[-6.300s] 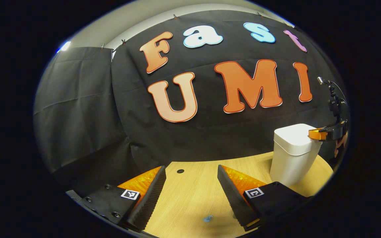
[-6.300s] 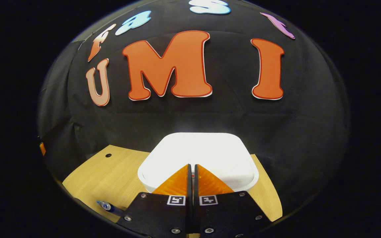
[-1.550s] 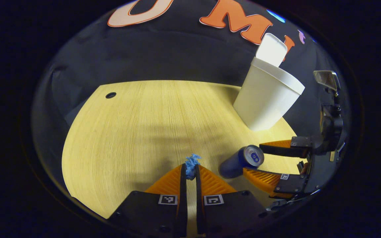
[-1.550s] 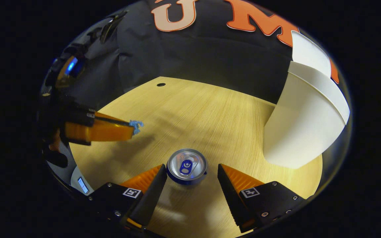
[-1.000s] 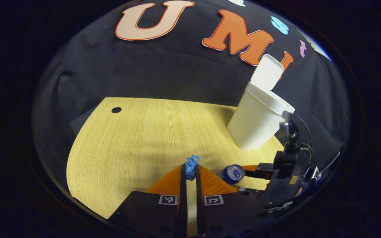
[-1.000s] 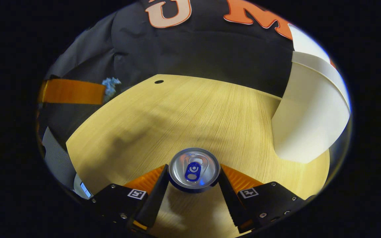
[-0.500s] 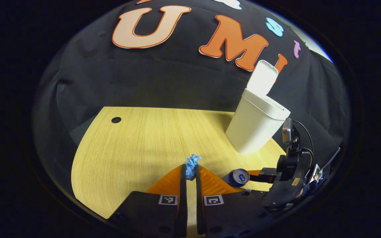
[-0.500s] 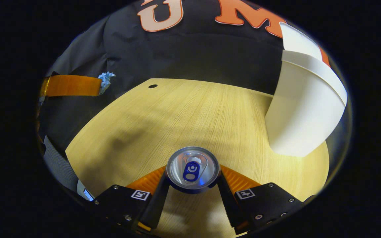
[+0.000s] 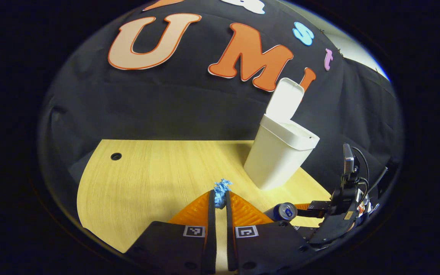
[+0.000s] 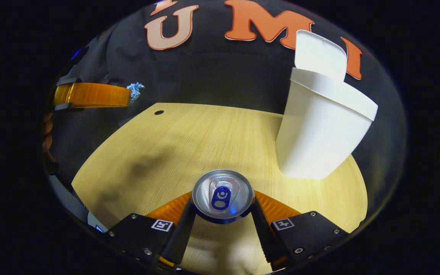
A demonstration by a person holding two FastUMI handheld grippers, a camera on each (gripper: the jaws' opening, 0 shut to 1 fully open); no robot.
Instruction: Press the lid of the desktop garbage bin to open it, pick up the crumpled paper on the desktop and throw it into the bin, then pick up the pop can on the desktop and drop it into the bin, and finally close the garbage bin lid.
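As both grippers rise from the desk (image 10: 136,152), the bin (image 10: 319,133), lid (image 10: 319,49) up, has slid toward centre at the far right. The left gripper (image 9: 220,196) pinches the crumpled paper (image 9: 221,188). The right gripper (image 10: 223,210) clamps the can (image 10: 223,194), long axis toward the camera, top facing it.

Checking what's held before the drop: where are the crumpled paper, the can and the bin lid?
crumpled paper (image 9: 222,188), left gripper view, its tuft above the fingers.
can (image 10: 223,196), right gripper view, its top.
bin lid (image 10: 319,51), right gripper view, the raised flap's middle.
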